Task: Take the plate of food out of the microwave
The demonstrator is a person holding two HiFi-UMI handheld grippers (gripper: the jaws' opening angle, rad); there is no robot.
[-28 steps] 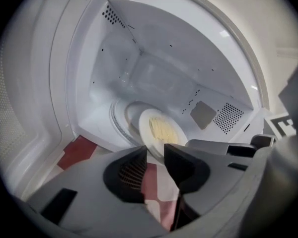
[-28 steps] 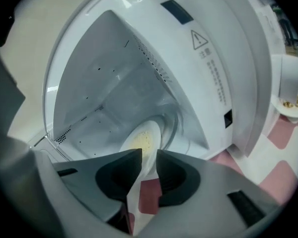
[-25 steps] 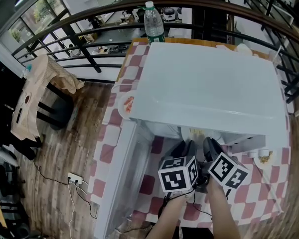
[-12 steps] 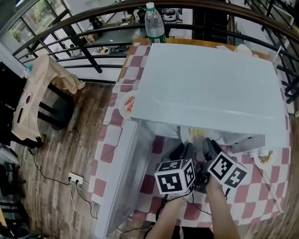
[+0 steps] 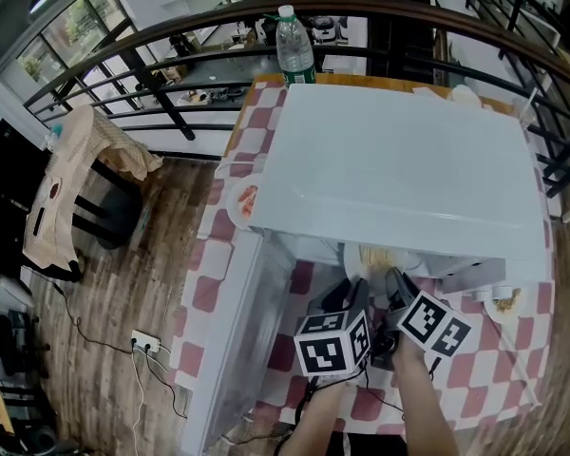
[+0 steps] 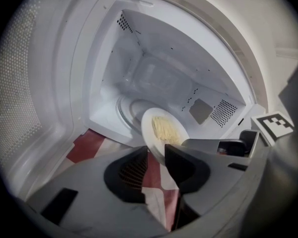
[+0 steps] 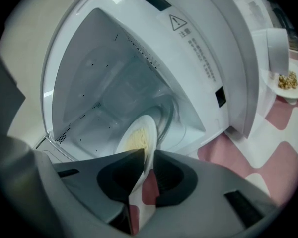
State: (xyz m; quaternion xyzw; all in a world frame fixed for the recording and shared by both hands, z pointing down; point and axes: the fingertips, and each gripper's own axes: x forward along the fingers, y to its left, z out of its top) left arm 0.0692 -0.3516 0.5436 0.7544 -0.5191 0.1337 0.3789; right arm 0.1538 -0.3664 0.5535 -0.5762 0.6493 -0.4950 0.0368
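A white plate [image 5: 375, 255] of pale noodles shows at the mouth of the open white microwave [image 5: 399, 160]. In the left gripper view the plate [image 6: 164, 130] is tilted, in front of the glass turntable [image 6: 131, 108]. My left gripper [image 6: 156, 155] has the plate's near rim between its jaw tips, and both tips touch it. My right gripper [image 7: 149, 155] has the plate [image 7: 136, 138] edge-on between its jaws, which are closing onto the rim. In the head view both grippers, left [image 5: 356, 288] and right [image 5: 394, 278], reach under the microwave's front edge.
The microwave door [image 5: 233, 331] hangs open to the left. The microwave stands on a red-and-white checked table [image 5: 294, 278]. A small dish of food [image 5: 242, 200] lies at its left and another dish [image 7: 288, 81] at its right. A water bottle [image 5: 293, 46] stands behind it.
The plate shows further out from under the microwave's front edge than before. My left gripper's marker cube has drifted slightly toward me and to the left.
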